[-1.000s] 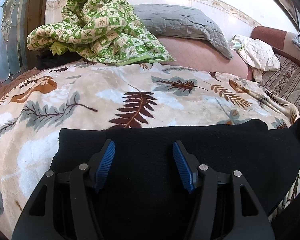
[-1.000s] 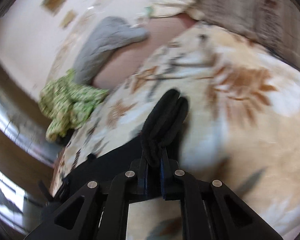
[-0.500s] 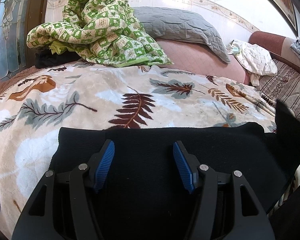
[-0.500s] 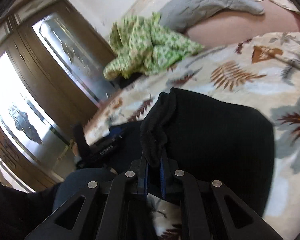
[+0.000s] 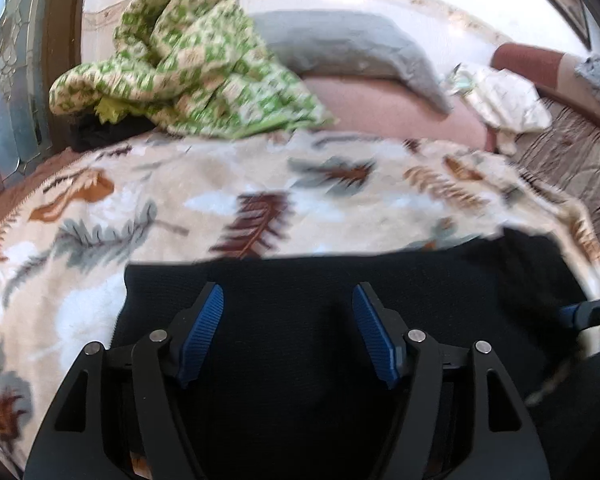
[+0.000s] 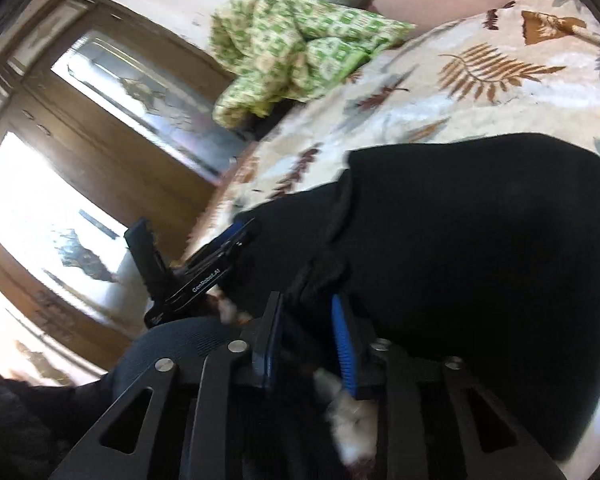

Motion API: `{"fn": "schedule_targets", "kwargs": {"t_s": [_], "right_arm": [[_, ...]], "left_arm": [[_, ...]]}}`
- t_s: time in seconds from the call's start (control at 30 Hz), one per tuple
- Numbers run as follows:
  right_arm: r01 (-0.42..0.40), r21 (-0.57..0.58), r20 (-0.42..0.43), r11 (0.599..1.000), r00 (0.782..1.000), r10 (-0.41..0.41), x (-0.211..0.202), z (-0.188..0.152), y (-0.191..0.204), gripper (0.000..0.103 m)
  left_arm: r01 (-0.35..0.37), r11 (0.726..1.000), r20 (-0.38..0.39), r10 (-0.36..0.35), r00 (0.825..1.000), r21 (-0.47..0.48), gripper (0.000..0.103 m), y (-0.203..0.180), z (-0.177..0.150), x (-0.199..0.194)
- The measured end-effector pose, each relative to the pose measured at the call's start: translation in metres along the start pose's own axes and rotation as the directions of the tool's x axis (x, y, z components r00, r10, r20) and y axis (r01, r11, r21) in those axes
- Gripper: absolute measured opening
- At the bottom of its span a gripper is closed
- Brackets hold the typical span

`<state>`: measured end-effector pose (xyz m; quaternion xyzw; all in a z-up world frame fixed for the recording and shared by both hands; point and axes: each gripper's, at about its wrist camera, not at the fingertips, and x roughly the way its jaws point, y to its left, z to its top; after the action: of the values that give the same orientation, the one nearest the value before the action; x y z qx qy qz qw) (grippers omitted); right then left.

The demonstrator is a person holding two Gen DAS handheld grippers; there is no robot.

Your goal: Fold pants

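Observation:
Black pants [image 5: 340, 280] lie folded across the near part of the leaf-print blanket [image 5: 260, 184]. My left gripper [image 5: 287, 292] hovers over their left half, its jaws opening with only flat cloth beneath the blue pads [image 5: 204, 332]. In the right wrist view the pants [image 6: 480, 260] are doubled over. My right gripper [image 6: 306, 298] is at their folded edge. Its jaws are opening, and the hem still lies loose between the tips. The left gripper [image 6: 236, 232] shows there at the left. The right gripper [image 5: 588, 314] peeks in at the left wrist view's right edge.
A green checked quilt [image 5: 188, 60], a grey pillow [image 5: 360, 48] and a white cloth [image 5: 500, 96] lie at the head of the bed. A wooden wardrobe with glass doors [image 6: 80, 160] stands beside it. A person's dark-trousered leg [image 6: 172, 344] is close to the near edge.
The right gripper carried the pants' end across and laid it over the rest, then its jaws parted. The left gripper rose a little and its jaws widened slightly.

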<state>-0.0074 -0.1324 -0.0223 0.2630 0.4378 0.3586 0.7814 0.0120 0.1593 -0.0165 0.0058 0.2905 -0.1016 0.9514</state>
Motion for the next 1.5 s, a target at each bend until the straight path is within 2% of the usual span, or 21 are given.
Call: {"fn": "schedule_targets", "kwargs": {"t_s": [0.1,0.17,0.2,0.3,0.33,0.37,0.4,0.43,0.47,0.53,0.6,0.67,0.73,0.83,1.07,1.1,1.17,1.27,1.33,1.43,1.5], "right_arm": [[-0.005,-0.067,0.065,0.998,0.998,0.01,-0.037,-0.005,0.009,0.031],[0.098,-0.118,0.131,0.988,0.988,-0.082,-0.065,-0.007,0.01,0.039],[0.18,-0.134,0.17,0.975,0.973,-0.156,-0.077,-0.008,0.008,0.039],[0.405,-0.12,0.239,0.907,0.898,-0.369,-0.095,-0.006,-0.005,0.038],[0.477,-0.117,0.25,0.871,0.863,-0.439,-0.094,-0.003,-0.009,0.029],[0.522,-0.121,0.253,0.844,0.839,-0.482,-0.092,-0.001,-0.011,0.012],[0.57,-0.125,0.247,0.812,0.811,-0.531,-0.087,0.002,-0.015,0.007],[0.598,-0.136,0.242,0.79,0.793,-0.559,-0.081,0.005,-0.018,0.004],[0.615,-0.133,0.25,0.778,0.78,-0.574,-0.078,0.008,-0.02,0.004],[0.614,-0.126,0.271,0.779,0.777,-0.569,-0.076,0.017,-0.024,0.004],[0.602,-0.142,0.29,0.786,0.785,-0.548,-0.071,0.023,-0.025,0.004],[0.566,-0.175,0.23,0.806,0.819,-0.526,-0.047,0.031,-0.032,0.004],[0.584,-0.197,0.132,0.788,0.812,-0.569,-0.019,0.03,-0.047,0.004],[0.584,-0.203,0.148,0.786,0.812,-0.565,-0.019,0.028,-0.045,0.003],[0.54,-0.192,0.196,0.819,0.839,-0.508,-0.054,0.011,-0.02,0.008],[0.534,-0.214,0.179,0.818,0.845,-0.505,-0.054,0.005,-0.015,0.008],[0.557,-0.233,0.101,0.797,0.829,-0.549,-0.043,-0.005,-0.02,0.006],[0.555,-0.216,0.12,0.803,0.831,-0.543,-0.041,-0.009,-0.025,0.005],[0.546,-0.208,0.125,0.812,0.838,-0.531,-0.044,-0.008,-0.025,0.005],[0.56,-0.207,0.152,0.802,0.828,-0.539,-0.053,-0.01,-0.013,0.009],[0.541,-0.218,0.175,0.812,0.84,-0.513,-0.06,-0.016,-0.004,0.009]], "left_arm": [[0.146,0.984,0.044,-0.151,0.988,0.099,0.075,-0.033,0.025,-0.024],[0.264,0.95,-0.001,-0.267,0.964,0.168,0.075,-0.056,0.039,-0.019],[0.329,0.926,-0.037,-0.328,0.944,0.186,0.075,-0.067,0.045,-0.013],[0.451,0.863,-0.121,-0.434,0.893,0.228,0.073,-0.103,0.056,0.01],[0.504,0.832,-0.143,-0.484,0.863,0.231,0.056,-0.119,0.059,0.018],[0.541,0.809,-0.164,-0.516,0.841,0.229,0.043,-0.132,0.062,0.025],[0.551,0.801,-0.186,-0.52,0.834,0.234,0.022,-0.144,0.064,0.031],[0.544,0.798,-0.214,-0.502,0.838,0.258,0.012,-0.155,0.063,0.04],[0.528,0.8,-0.246,-0.471,0.847,0.287,0.009,-0.164,0.059,0.05],[0.493,0.82,-0.324,-0.4,0.857,0.29,0.005,-0.167,0.044,0.071],[0.462,0.837,-0.332,-0.364,0.87,0.292,0.004,-0.158,0.033,0.073],[0.453,0.863,-0.309,-0.378,0.873,0.224,0.004,-0.142,0.026,0.069],[0.44,0.883,-0.296,-0.381,0.876,0.165,0.004,-0.132,0.018,0.068],[0.425,0.893,-0.254,-0.381,0.889,0.146,0.004,-0.131,0.009,0.067],[0.422,0.895,-0.237,-0.383,0.893,0.145,0.004,-0.129,0.009,0.063],[0.421,0.895,-0.235,-0.383,0.894,0.144,0.004,-0.129,0.009,0.063],[0.415,0.898,-0.228,-0.377,0.898,0.145,0.004,-0.131,0.007,0.063],[0.359,0.912,-0.209,-0.318,0.925,0.197,0.004,-0.142,0.003,0.062],[0.341,0.914,-0.203,-0.299,0.932,0.218,0.004,-0.145,0.003,0.061],[0.358,0.914,-0.206,-0.32,0.925,0.19,0.004,-0.14,0.003,0.062],[0.376,0.914,-0.21,-0.341,0.916,0.154,0.004,-0.135,0.004,0.064]]}}
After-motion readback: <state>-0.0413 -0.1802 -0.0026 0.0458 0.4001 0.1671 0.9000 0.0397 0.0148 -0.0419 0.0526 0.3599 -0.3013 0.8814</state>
